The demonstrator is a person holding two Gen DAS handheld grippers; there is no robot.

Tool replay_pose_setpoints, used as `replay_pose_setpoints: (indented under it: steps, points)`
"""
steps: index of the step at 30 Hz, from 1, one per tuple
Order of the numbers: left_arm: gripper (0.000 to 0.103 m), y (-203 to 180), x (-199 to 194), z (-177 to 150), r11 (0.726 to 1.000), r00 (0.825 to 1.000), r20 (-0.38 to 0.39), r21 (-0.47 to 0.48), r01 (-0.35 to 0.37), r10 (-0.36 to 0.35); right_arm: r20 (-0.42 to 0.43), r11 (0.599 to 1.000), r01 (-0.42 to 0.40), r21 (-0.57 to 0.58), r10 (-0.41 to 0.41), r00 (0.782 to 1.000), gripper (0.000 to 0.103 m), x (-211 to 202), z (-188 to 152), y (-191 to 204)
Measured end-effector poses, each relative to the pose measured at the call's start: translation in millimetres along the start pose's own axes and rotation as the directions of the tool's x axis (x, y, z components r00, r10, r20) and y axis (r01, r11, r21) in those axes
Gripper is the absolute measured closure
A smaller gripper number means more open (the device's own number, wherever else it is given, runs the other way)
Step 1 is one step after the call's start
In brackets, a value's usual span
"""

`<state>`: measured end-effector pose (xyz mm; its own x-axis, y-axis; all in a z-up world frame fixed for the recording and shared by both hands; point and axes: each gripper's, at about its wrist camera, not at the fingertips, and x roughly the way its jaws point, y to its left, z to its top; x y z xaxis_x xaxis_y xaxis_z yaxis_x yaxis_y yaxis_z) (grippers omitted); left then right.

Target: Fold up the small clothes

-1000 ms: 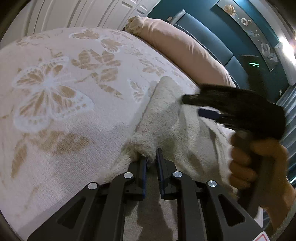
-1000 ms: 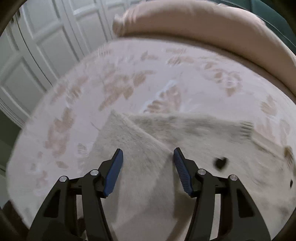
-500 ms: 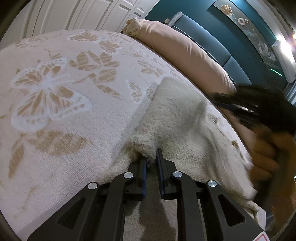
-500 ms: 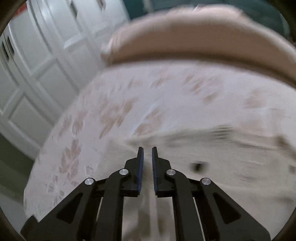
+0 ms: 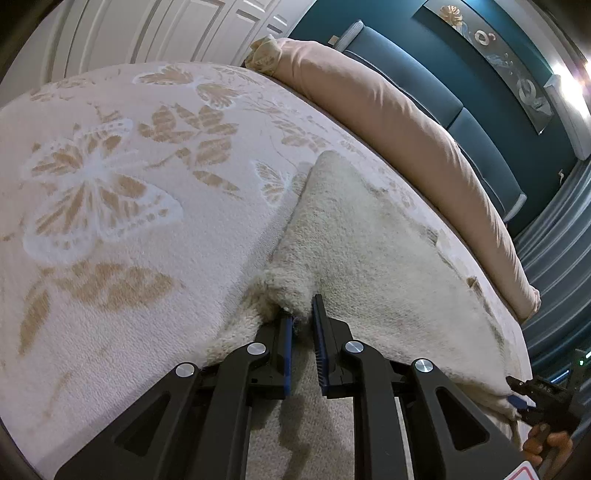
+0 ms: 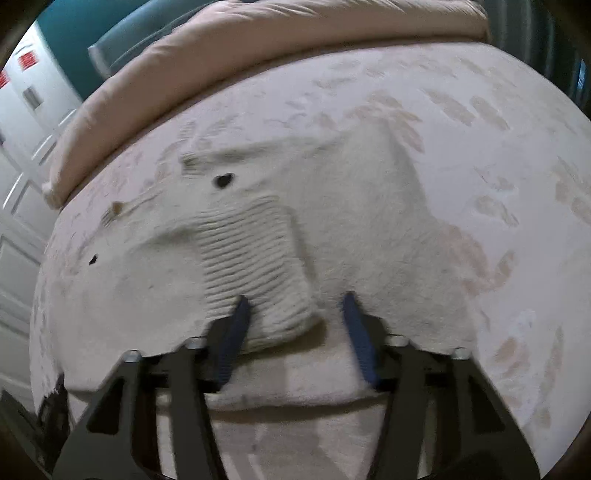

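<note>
A fluffy cream sweater [image 5: 369, 258] lies spread on the bed [image 5: 110, 184], on a pale cover patterned with tan butterflies and leaves. It sits towards the near edge of the bed, well short of the long peach bolster [image 5: 388, 122] that runs along the teal headboard [image 5: 424, 74]. White panelled doors [image 5: 147, 33] stand behind.

The left gripper [image 5: 303, 306] is at the sweater's near left side. Its jaws are clamped on a bunched tuft of the fleece, which puffs up just ahead of the blue pads [image 5: 318, 325].

The right gripper [image 6: 295, 306] is at the opposite side of the sweater; in the left wrist view it shows only at the lower right edge of the picture, with a hand [image 5: 546, 443] wrapped around its grip. Its own view is blurred. There its jaws, which have just been working, stand apart over the near edge of the sweater. A ribbed cuff [image 6: 251, 258] lies folded onto the sweater's body, and its end sits between the jaws. The left pad touches the cuff's edge, while the right pad stands clear of the cuff. Two dark buttons [image 6: 223, 180] show on the fleece beyond the cuff.
</note>
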<state>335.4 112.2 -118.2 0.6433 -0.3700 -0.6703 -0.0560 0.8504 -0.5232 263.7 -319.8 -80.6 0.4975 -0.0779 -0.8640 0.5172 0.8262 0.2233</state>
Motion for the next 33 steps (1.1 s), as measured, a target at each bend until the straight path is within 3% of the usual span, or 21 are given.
replay_pose_setpoints:
  steps: [2, 3, 5, 6, 8, 9, 11, 14, 16, 17, 18, 19, 20, 21, 23, 28, 33]
  points:
    - [0.088, -0.5, 0.4, 0.3, 1.000, 1.000, -0.001, 0.004, -0.006, 0.006, 0.035, 0.998, -0.062, -0.011, 0.063, 0.997, 0.097, -17.8, 4.8, 5.0]
    - [0.088, -0.5, 0.5, 0.0, 1.000, 1.000, -0.001, 0.005, -0.007, 0.007, 0.106, 0.995, -0.100, -0.012, 0.101, 0.989, 0.097, -38.4, 7.5, 4.3]
    - [0.088, -0.8, 1.1, -0.2, 1.000, 1.000, 0.000, 0.008, -0.010, 0.010, 0.177, 0.994, -0.107, -0.008, 0.107, 0.978, 0.097, -55.6, 9.8, -1.6]
    - [0.088, -1.5, 1.6, -0.7, 1.000, 1.000, 0.000, 0.011, -0.014, 0.014, 0.170, 0.996, -0.094, 0.004, 0.092, 0.981, 0.097, -49.8, 9.7, -7.5]
    - [0.088, -2.7, 2.5, -0.6, 1.000, 1.000, -0.001, 0.019, -0.023, 0.023, 0.024, 0.999, 0.007, 0.044, -0.008, 1.000, 0.098, 0.5, 0.1, -28.1]
    - [0.088, -2.6, 3.3, -0.2, 0.999, 1.000, -0.003, 0.021, -0.025, 0.025, 0.000, 0.999, -0.003, 0.049, 0.003, 1.000, 0.098, 16.4, -2.5, -32.9]
    - [0.088, -2.6, 3.5, 0.7, 0.999, 1.000, -0.006, 0.022, -0.029, 0.029, 0.025, 1.000, 0.006, 0.009, -0.006, 1.000, 0.096, 9.3, -0.7, -25.0]
    - [0.088, -5.7, 1.7, 5.1, 0.998, 0.998, -0.024, 0.031, -0.049, 0.050, 0.018, 0.998, -0.060, 0.028, 0.059, 0.998, 0.091, -28.5, 3.0, -14.1]
    - [0.086, -10.2, -6.0, 10.4, 0.997, 0.996, -0.064, 0.035, -0.062, 0.064, 0.037, 0.997, -0.073, 0.034, 0.072, 0.997, 0.077, -62.2, -9.7, -20.6]
    - [0.082, -11.9, -11.1, 11.1, 0.997, 0.994, -0.082, 0.039, -0.064, 0.067, 0.046, 0.997, -0.073, 0.037, 0.071, 0.996, 0.060, -78.5, -16.2, -27.8]
    - [0.069, -13.0, -27.7, 10.2, 0.995, 0.990, -0.113, 0.047, -0.085, 0.090, 0.061, 0.996, -0.074, 0.043, 0.071, 0.996, 0.048, -103.4, -33.5, -40.1]
    - [0.062, -12.6, -39.0, 7.1, 0.994, 0.988, -0.121, 0.051, -0.092, 0.098, 0.066, 0.996, -0.076, 0.047, 0.073, 0.995, 0.047, -118.3, -43.9, -51.6]
    - [0.044, -9.2, -58.1, 1.7, 0.994, 0.987, -0.118, 0.050, -0.101, 0.106, 0.061, 0.996, -0.073, 0.050, 0.070, 0.996, 0.046, -132.2, -61.3, -61.2]
    - [0.033, -1.8, -83.6, -7.1, 0.993, 0.987, -0.113, 0.037, -0.108, 0.111, 0.043, 0.997, -0.055, 0.054, 0.053, 0.998, 0.044, -147.6, -81.9, -74.2]
    - [0.029, 15.5, -121.0, -22.8, 0.996, 0.989, -0.119, 0.016, -0.092, 0.093, 0.009, 0.998, -0.017, 0.066, 0.016, 1.000, 0.043, -168.2, -120.7, -97.2]
    - [0.026, 69.1, -183.7, -76.4, 0.993, 0.956, -0.272, -0.030, -0.118, 0.105, -0.104, 0.985, 0.000, 0.173, 0.019, 0.994, 0.042, -205.0, -218.2, -148.1]
    - [0.025, 70.1, -206.6, -105.7, 0.996, 0.951, -0.295, 0.001, -0.090, 0.086, -0.136, 0.970, -0.092, 0.226, 0.125, 0.983, 0.037, -198.5, -247.6, -142.5]
